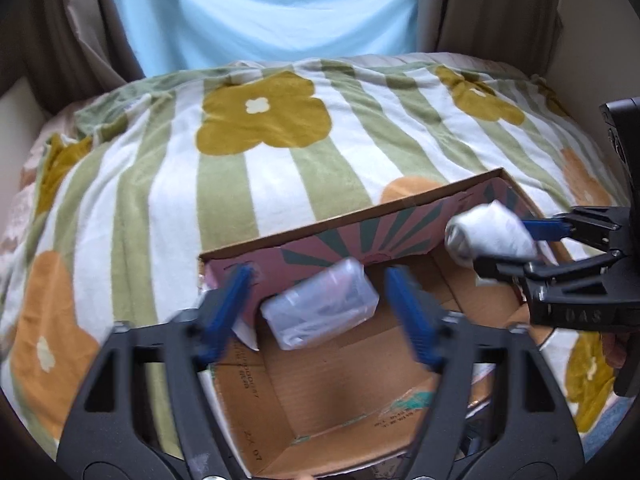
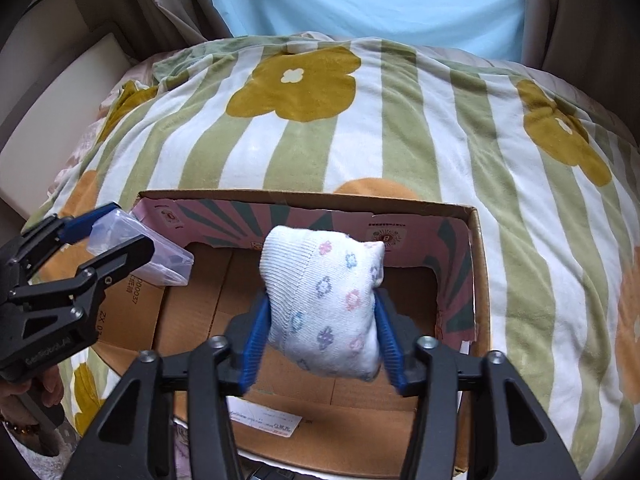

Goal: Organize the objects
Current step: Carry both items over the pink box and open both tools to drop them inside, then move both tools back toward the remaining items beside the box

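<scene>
Release step: above the open cardboard box (image 2: 472, 264), the left gripper (image 1: 320, 300) stands wide around a clear plastic case (image 1: 320, 304), while the right gripper (image 2: 320, 324), part-open, flanks a rolled sock (image 2: 324, 304); withdrawal presumably follows.

Colours I see on the bed
White sock (image 2: 324, 304) with pastel flowers; green-striped blanket (image 2: 400, 128) with mustard blooms; brown box (image 2: 476, 264), pink inside.
</scene>
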`<action>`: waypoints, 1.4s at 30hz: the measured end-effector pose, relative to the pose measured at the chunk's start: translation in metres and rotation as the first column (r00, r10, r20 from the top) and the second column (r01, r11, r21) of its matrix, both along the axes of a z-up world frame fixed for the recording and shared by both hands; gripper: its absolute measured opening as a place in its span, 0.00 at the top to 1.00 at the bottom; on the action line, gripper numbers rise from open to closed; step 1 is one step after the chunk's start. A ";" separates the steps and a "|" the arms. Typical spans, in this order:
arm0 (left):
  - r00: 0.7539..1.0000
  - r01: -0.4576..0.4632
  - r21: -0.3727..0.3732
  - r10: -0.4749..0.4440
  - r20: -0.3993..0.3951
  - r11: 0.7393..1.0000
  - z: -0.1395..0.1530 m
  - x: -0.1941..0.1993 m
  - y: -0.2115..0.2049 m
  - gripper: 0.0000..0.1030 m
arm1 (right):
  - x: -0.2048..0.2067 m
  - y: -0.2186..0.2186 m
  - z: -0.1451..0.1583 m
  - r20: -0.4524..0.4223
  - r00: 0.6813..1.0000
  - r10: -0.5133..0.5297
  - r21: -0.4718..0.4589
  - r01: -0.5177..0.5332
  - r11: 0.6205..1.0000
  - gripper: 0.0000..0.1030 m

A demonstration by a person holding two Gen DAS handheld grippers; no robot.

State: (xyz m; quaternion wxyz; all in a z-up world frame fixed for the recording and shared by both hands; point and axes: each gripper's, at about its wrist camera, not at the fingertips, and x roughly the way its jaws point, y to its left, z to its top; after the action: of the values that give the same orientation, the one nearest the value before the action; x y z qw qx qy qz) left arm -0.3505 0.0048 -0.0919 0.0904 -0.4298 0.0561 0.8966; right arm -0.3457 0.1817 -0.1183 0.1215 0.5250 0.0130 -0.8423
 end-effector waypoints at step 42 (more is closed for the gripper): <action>0.959 -0.160 0.112 0.181 -0.217 0.981 0.135 0.200 -0.047 0.00 | 0.181 0.026 0.136 -0.311 0.948 -0.073 -0.100 0.043 0.994 0.04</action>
State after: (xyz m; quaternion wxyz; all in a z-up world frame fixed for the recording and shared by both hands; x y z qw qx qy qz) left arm -0.1507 -0.0426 0.0432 0.0255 -0.3234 -0.0130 0.9458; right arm -0.1650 0.2077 0.0181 0.1170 0.3781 -0.0219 -0.9181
